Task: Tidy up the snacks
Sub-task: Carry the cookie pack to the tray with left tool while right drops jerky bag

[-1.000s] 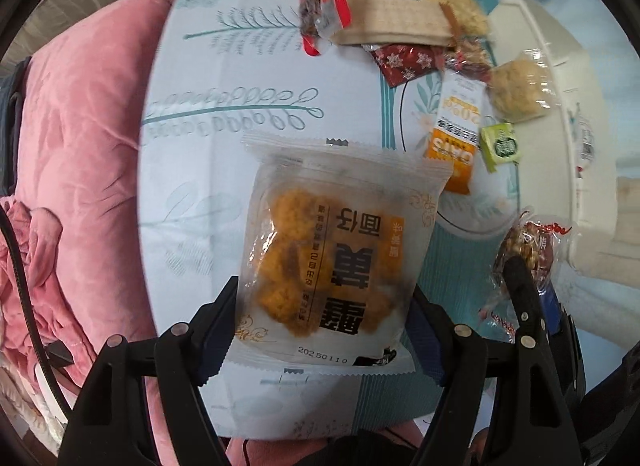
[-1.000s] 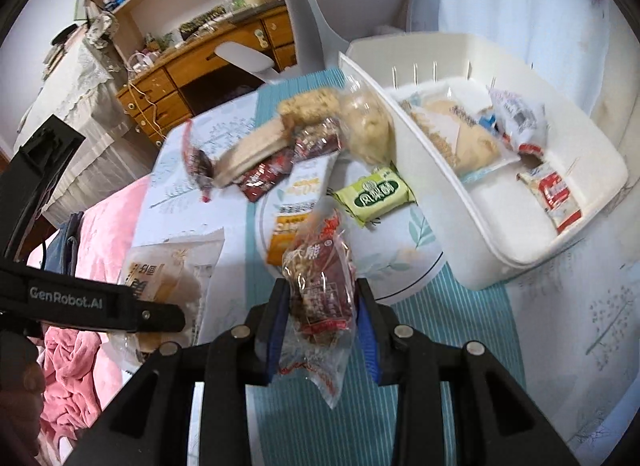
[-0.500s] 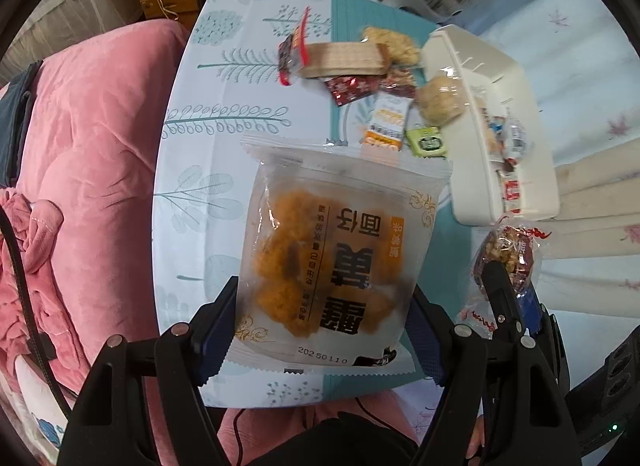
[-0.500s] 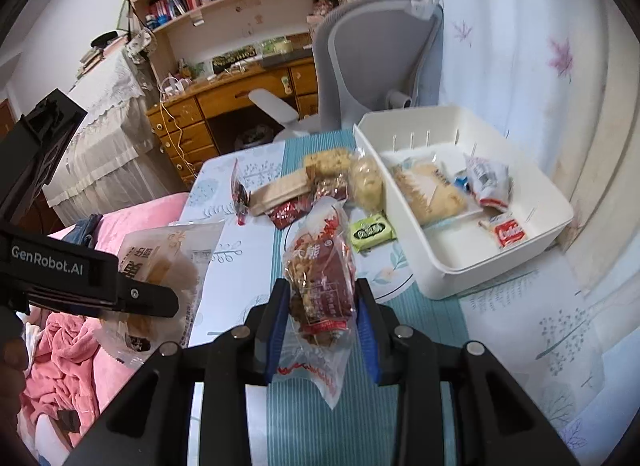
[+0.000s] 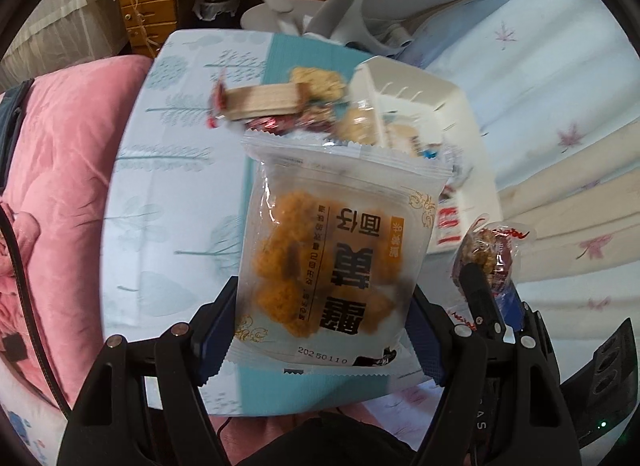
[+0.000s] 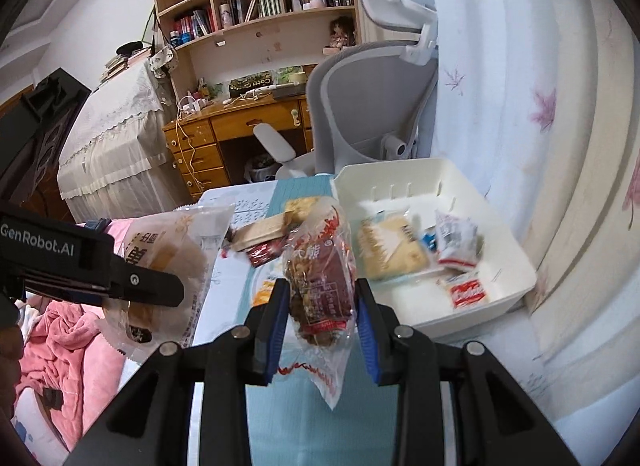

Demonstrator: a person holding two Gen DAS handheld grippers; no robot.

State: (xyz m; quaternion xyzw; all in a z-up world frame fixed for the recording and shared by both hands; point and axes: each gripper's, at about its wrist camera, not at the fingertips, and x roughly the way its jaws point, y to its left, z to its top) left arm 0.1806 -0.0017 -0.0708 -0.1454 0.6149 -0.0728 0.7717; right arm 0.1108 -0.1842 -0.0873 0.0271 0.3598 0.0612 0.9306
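Note:
My left gripper (image 5: 320,330) is shut on a clear bread pack (image 5: 336,250) with orange floss buns and black lettering, held high above the table. My right gripper (image 6: 320,318) is shut on a red nut snack bag (image 6: 320,270). That bag (image 5: 490,250) also shows at the right of the left wrist view, and the bread pack (image 6: 168,250) at the left of the right wrist view. A white plastic basket (image 6: 512,254) on the right of the table holds several wrapped snacks. A pile of snacks (image 6: 264,234) lies left of the basket.
The table has a pale leaf-print cloth (image 5: 168,193) with a teal runner. A pink blanket (image 5: 60,169) lies along its left side. A grey office chair (image 6: 360,113) stands behind the table, with a wooden desk (image 6: 224,133) and bookshelves beyond. Curtains (image 6: 540,105) hang at the right.
Both grippers have risen well above the table with their packs, so the table and basket look smaller and farther. The view has tipped up toward the chair and shelves.

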